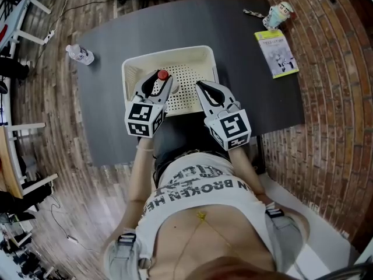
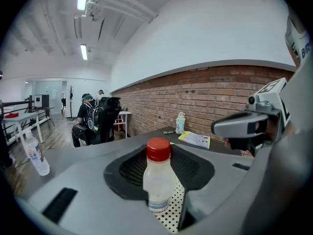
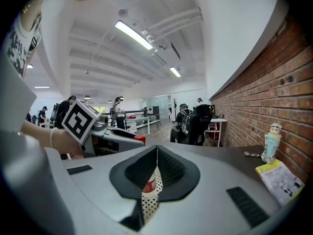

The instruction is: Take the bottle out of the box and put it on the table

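My left tongs (image 1: 163, 81) grip the small translucent plastic bottle with a red cap (image 2: 157, 180) at mid-body, above the cream perforated plastic box (image 1: 175, 52). My right tongs (image 1: 201, 86) are clenched and empty. The bottle looks light, smooth and squeezable, so I'd hold it gently below the shoulder.

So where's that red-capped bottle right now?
In the head view the bottle is left of centre, clamped in the left gripper, at the near left of the white box on the table.

Bottle (image 1: 162, 74) in box (image 1: 175, 54) on table (image 1: 233, 28), booklet (image 1: 277, 52) far right, second bottle (image 1: 80, 53) at left corner.
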